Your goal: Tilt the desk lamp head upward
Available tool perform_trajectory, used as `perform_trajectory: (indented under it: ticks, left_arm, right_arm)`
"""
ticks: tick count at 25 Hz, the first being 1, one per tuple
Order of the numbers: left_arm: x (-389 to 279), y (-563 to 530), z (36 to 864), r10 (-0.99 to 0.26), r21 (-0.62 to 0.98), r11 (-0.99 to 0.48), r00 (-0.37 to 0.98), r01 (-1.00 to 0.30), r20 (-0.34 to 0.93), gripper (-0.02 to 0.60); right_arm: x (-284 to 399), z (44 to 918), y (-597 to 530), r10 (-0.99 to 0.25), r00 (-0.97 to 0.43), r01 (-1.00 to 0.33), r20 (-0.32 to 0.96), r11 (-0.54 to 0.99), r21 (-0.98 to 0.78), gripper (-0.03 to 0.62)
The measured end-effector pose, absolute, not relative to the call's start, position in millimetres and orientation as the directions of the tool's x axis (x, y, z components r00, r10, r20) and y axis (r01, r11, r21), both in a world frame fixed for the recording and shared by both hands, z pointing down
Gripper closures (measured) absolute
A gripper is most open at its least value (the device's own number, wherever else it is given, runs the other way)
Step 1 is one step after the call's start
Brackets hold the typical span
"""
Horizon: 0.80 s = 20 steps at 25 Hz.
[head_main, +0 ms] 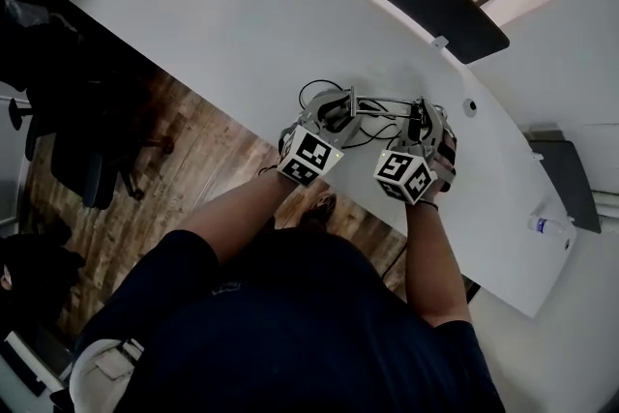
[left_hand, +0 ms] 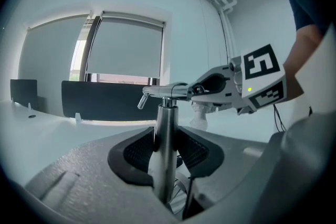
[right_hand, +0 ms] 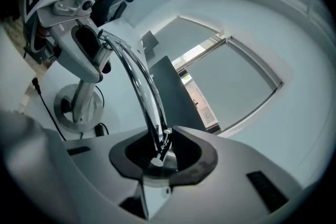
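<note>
The left gripper (left_hand: 167, 157) is clamped on the upright lamp post (left_hand: 168, 113), which stands on the white desk (head_main: 222, 34). If that hold slips, the lamp base (right_hand: 79, 110) could skid or tip. The right gripper (right_hand: 160, 152) is closed on the tip of the thin curved lamp head (right_hand: 137, 81), and so narrow a hold may slide off. From overhead, the grippers cover the joint.

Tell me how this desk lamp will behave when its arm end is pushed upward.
The thin chrome arm is two slim rods, so it will probably flex a little before it pivots. The polished post looks slippery; the left gripper, clamped round it, may slide. The round base looks small, so without bracing it might tip.
</note>
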<state>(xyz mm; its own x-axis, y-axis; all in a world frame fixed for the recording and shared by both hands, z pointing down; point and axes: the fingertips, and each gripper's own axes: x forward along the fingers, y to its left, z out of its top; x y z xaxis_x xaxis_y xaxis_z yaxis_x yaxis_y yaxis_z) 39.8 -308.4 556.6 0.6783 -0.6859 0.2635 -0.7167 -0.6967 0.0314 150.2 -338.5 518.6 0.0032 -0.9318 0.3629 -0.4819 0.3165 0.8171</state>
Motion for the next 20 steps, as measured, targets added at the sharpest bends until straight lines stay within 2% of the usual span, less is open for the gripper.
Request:
perform_trajectory:
  ticks: [5,11,20]
  left_arm:
    - [38,-306,557,-0.681,0.042,-0.698,0.681,-0.715,0.27,0.445]
    - [36,-307,565,-0.691,0.006,-0.694,0.668,-0.72,0.276,0.445]
    - [37,-305,567,-0.683,-0.014,-0.695,0.654,-0.719,0.326,0.445]
  right_arm:
    - [142,470,-334,-0.961,0.043,-0.188,0.272,0.259,0.947,0.508]
    - [98,411,-323,-0.989,-0.022,0.101,0.147,0.144,0.984,0.493]
    - [96,410,-320,-0.987,0.007,0.134,0.161,0.161,0.978,0.488]
